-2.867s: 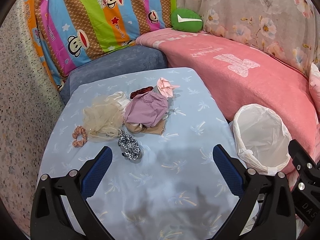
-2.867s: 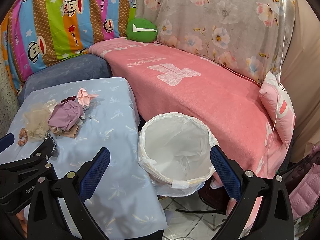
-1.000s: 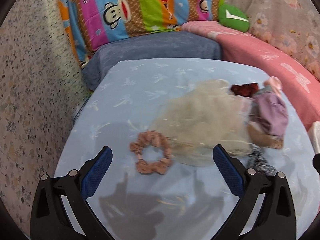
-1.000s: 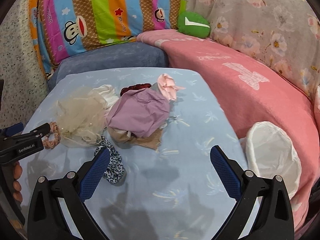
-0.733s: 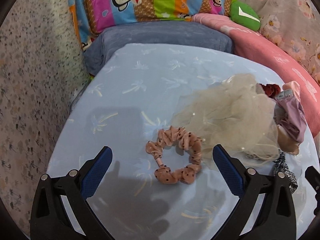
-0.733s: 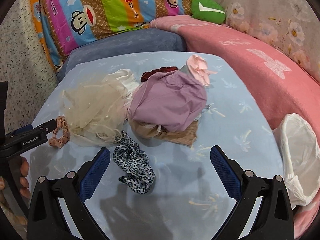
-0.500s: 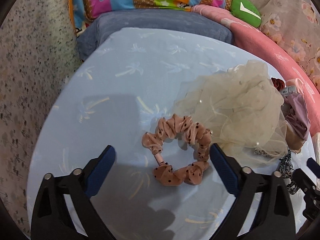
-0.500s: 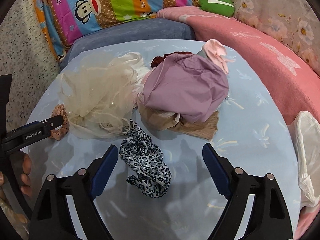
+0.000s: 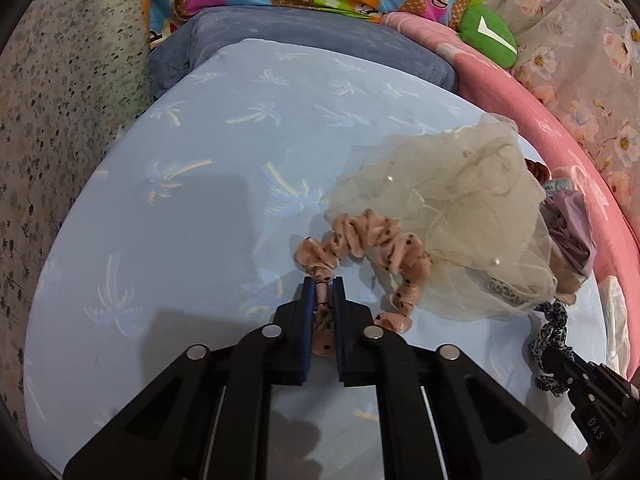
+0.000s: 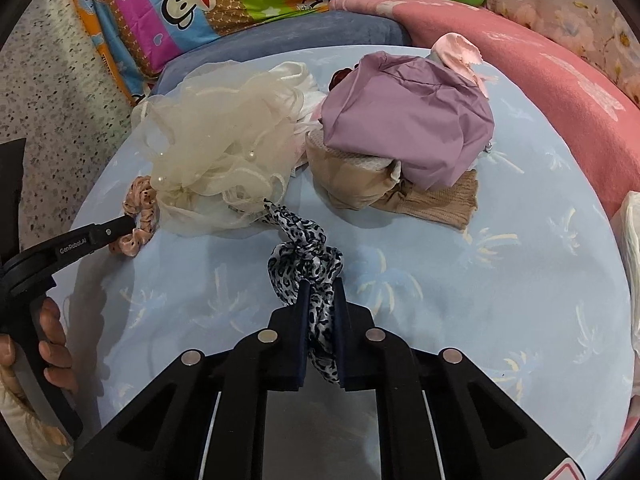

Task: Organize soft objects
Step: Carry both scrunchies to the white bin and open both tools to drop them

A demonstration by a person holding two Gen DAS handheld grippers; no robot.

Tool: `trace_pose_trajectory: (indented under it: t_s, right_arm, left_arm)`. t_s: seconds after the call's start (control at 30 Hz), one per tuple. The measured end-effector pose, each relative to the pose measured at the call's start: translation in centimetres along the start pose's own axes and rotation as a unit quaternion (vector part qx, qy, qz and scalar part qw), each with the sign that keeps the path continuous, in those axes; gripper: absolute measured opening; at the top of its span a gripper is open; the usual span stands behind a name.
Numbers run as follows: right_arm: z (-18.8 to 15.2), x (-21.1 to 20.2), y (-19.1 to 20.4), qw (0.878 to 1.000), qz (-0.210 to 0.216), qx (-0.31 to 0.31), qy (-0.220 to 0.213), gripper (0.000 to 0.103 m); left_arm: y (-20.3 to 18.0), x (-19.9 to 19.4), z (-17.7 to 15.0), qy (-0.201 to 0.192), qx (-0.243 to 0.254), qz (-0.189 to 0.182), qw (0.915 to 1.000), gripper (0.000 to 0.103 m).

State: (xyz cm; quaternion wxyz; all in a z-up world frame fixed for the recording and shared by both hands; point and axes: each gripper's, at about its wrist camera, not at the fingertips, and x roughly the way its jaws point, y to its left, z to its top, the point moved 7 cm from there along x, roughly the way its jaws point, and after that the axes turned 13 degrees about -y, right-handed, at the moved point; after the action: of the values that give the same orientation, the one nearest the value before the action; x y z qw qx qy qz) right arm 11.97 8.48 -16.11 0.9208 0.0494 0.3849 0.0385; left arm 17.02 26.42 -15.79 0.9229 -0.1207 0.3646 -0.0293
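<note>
A pink dotted scrunchie [image 9: 372, 240] lies on the light blue tablecloth [image 9: 200, 208], partly under a cream tulle bundle [image 9: 452, 208]. My left gripper [image 9: 322, 280] is shut on the scrunchie's near loop. In the right wrist view my right gripper [image 10: 320, 286] is shut on a leopard-print scrunchie [image 10: 304, 256] in front of the tulle bundle [image 10: 216, 148]. Behind it sits a lilac cloth [image 10: 408, 120] on a tan sock [image 10: 436, 200], with a pale pink piece [image 10: 458, 54] at the back. The pink scrunchie [image 10: 138, 208] and left gripper arm show at the left.
A pink blanket-covered sofa [image 10: 560, 68] curves around the table's right side, a grey-blue cushion [image 9: 304, 36] and striped monkey-print pillow [image 10: 224, 4] behind. A white bag's rim [image 10: 632, 248] shows at the right edge. A person's hand [image 10: 52, 344] holds the left gripper. Speckled wall at left.
Both grippers have moved down to the table and gone from wide open to shut: the left on the pink scrunchie, the right on the leopard-print scrunchie.
</note>
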Motion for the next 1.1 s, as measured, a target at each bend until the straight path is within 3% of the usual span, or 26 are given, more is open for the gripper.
trace_pose_trajectory:
  t_s: [0.17, 0.47, 0.8, 1.1]
  right_arm:
    - [1.6, -2.5, -0.6, 0.999, 0.000, 0.007, -0.033, 0.008]
    - [5.3, -8.3, -4.0, 0.994, -0.013, 0.029, -0.102, 0.008]
    - [7.5, -14.3, -10.6, 0.982, -0.049, 0.065, -0.171, 0.008]
    - [7.4, -18.0, -19.3, 0.968, -0.102, 0.107, -0.203, 0.008]
  left_arm:
    - [-1.6, -2.0, 1.0, -0.021, 0.013, -0.007, 0.9997, 0.007]
    - [-8.3, -7.0, 3.3, -0.073, 0.055, -0.071, 0.9933, 0.007]
    - [-19.0, -10.2, 3.5, -0.100, 0.120, -0.161, 0.9744, 0.007]
    - [-27.9, -10.7, 1.8, -0.091, 0.162, -0.219, 0.9580, 0.007]
